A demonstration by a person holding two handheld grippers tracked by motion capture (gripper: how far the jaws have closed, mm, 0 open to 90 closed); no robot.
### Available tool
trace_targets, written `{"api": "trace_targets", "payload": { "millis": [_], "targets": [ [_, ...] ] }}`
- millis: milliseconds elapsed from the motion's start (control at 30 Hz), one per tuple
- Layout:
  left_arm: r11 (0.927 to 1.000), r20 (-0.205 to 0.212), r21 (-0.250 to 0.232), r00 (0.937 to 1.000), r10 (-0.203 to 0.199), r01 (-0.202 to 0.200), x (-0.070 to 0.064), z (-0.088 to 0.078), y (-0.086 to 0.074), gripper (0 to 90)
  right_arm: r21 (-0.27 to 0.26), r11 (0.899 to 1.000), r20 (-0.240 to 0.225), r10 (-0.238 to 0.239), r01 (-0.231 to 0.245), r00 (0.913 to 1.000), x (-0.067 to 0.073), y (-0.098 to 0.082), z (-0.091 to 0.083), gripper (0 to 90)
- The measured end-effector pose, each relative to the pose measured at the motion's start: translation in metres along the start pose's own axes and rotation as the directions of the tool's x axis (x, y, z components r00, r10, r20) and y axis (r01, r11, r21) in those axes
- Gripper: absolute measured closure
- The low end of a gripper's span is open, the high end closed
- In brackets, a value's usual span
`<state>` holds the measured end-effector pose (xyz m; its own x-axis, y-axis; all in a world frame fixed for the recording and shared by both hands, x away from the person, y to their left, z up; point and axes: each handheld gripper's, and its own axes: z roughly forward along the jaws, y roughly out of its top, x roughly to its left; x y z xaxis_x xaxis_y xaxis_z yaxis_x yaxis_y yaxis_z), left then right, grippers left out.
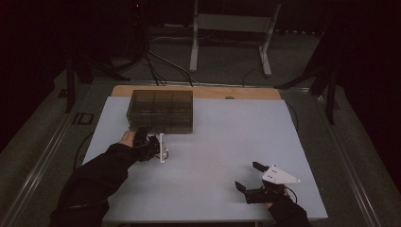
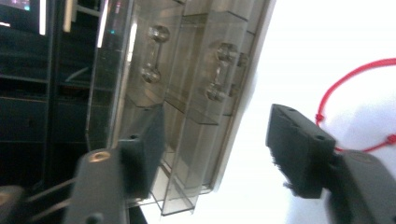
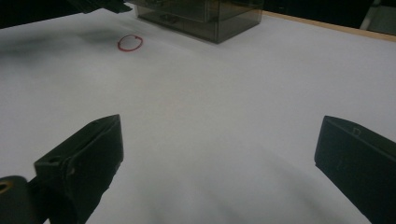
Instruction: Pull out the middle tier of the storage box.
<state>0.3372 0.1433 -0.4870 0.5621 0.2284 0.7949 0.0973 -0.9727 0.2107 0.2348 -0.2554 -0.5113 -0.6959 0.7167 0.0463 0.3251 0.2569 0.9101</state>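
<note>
Left gripper (image 2: 215, 154) has its jaws released, gripping nothing; the smoky drawer box (image 2: 187, 102) sits just ahead, handles facing them, red cord loop (image 2: 355, 107) beside. Right gripper (image 3: 215, 177) waits wide open.

The person wears black long sleeves (image 1: 101, 172) reaching down to both wrists. The left gripper (image 2: 215, 154) has two chunky black block-shaped jaws with small screw holes and a brass-coloured screw on its grey arm. The right gripper (image 1: 249, 176) is black, topped by a pale grey three-cornered plate (image 1: 280, 175).
</note>
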Motion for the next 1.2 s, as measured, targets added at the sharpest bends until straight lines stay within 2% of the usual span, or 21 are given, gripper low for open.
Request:
{"api": "trace_targets", "payload": {
  "millis": [33,133,167,233,300,400,467,500,567,600,633,700,733,800,900,967,1000,1067,1100,1133,1200],
  "targets": [
    [1.0000,-0.002,0.008,1.0000,0.003,-0.003,0.000,0.000,-0.001,25.7,-0.002,1.000,0.000,-0.001,0.001,1.0000,0.000,0.000,0.000,1.3],
    [0.9999,0.023,-0.009,0.9997,-0.013,0.013,0.003,-0.002,-0.004,20.6,0.001,1.000,0.000,-0.004,0.004,1.0000,0.000,0.000,0.001,1.2],
    [0.9994,0.035,-0.016,0.9990,-0.028,0.029,0.003,-0.002,-0.006,20.0,0.003,1.000,-0.001,-0.003,0.003,1.0000,0.000,-0.001,0.001,1.3],
    [0.9979,0.079,-0.026,0.9953,-0.057,0.059,0.007,-0.003,-0.008,10.6,0.000,1.000,0.001,-0.002,0.002,1.0000,0.000,0.000,0.001,1.3],
    [0.9961,0.108,-0.044,0.9916,-0.072,0.077,0.010,-0.004,-0.011,8.9,0.001,1.000,0.000,-0.004,0.004,1.0000,0.000,0.000,0.001,1.3],
    [0.9935,0.148,-0.046,0.9842,-0.096,0.104,0.016,-0.004,-0.017,3.7,0.000,1.000,0.000,-0.004,0.004,1.0000,0.001,0.000,0.000,1.2],
    [0.9896,0.152,-0.069,0.9816,-0.115,0.126,0.019,-0.004,-0.022,3.6,-0.003,1.000,0.002,-0.003,0.003,1.0000,0.001,0.000,0.000,1.3],
    [0.9862,0.170,-0.077,0.9767,-0.131,0.146,0.021,-0.004,-0.025,3.6,-0.001,1.000,0.001,-0.003,0.003,1.0000,0.000,0.000,0.000,1.2],
    [0.9804,0.170,-0.099,0.9737,-0.152,0.170,0.025,-0.003,-0.031,3.6,0.000,1.000,0.001,-0.003,0.003,1.0000,0.000,0.000,0.000,1.2],
    [0.9760,0.189,-0.112,0.9683,-0.164,0.187,0.028,-0.003,-0.034,3.7,-0.002,1.000,0.000,-0.002,0.002,1.0000,0.000,0.000,0.000,1.2],
    [0.9742,0.196,-0.114,0.9657,-0.170,0.195,0.030,-0.002,-0.037,3.7,-0.004,1.000,0.001,-0.002,0.002,1.0000,0.001,0.000,0.000,1.3],
    [0.9660,0.226,-0.154,0.9592,-0.170,0.208,0.035,0.000,-0.045,3.7,-0.001,1.000,0.000,-0.005,0.005,1.0000,0.000,0.000,0.000,1.3],
    [0.9633,0.230,-0.158,0.9568,-0.177,0.217,0.038,0.001,-0.048,3.7,0.001,1.000,0.000,-0.004,0.004,1.0000,0.000,0.000,0.001,1.2],
    [0.9546,0.260,-0.178,0.9470,-0.188,0.239,0.044,0.002,-0.054,3.7,-0.002,1.000,0.000,-0.004,0.004,1.0000,0.001,0.000,0.000,1.3],
    [0.9435,0.264,-0.198,0.9415,-0.210,0.266,0.051,0.002,-0.061,3.7,0.000,1.000,-0.001,-0.005,0.005,1.0000,0.001,0.000,0.000,1.3],
    [0.9360,0.273,-0.207,0.9356,-0.224,0.285,0.055,0.001,-0.064,3.7,-0.001,1.000,-0.001,-0.002,0.002,1.0000,0.000,0.000,0.000,1.2],
    [0.9358,0.275,-0.209,0.9355,-0.222,0.284,0.056,0.001,-0.065,3.7,-0.002,1.000,0.000,-0.001,0.001,1.0000,0.000,0.000,0.000,1.2],
    [0.9336,0.291,-0.210,0.9302,-0.224,0.290,0.058,0.001,-0.066,3.7,-0.003,1.000,0.000,-0.003,0.003,1.0000,0.000,0.000,0.000,1.2],
    [0.9323,0.311,-0.208,0.9236,-0.224,0.296,0.059,0.001,-0.067,3.7,-0.001,1.000,0.000,-0.004,0.004,1.0000,0.000,0.000,0.000,1.3],
    [0.9277,0.336,-0.213,0.9146,-0.225,0.306,0.059,0.001,-0.067,3.8,0.000,1.000,0.000,-0.003,0.003,1.0000,0.000,0.000,0.000,1.3],
    [0.9205,0.364,-0.225,0.9038,-0.225,0.320,0.060,0.001,-0.067,3.8,-0.003,1.000,0.001,-0.002,0.002,1.0000,0.000,0.000,0.000,1.2]
  ]
}}
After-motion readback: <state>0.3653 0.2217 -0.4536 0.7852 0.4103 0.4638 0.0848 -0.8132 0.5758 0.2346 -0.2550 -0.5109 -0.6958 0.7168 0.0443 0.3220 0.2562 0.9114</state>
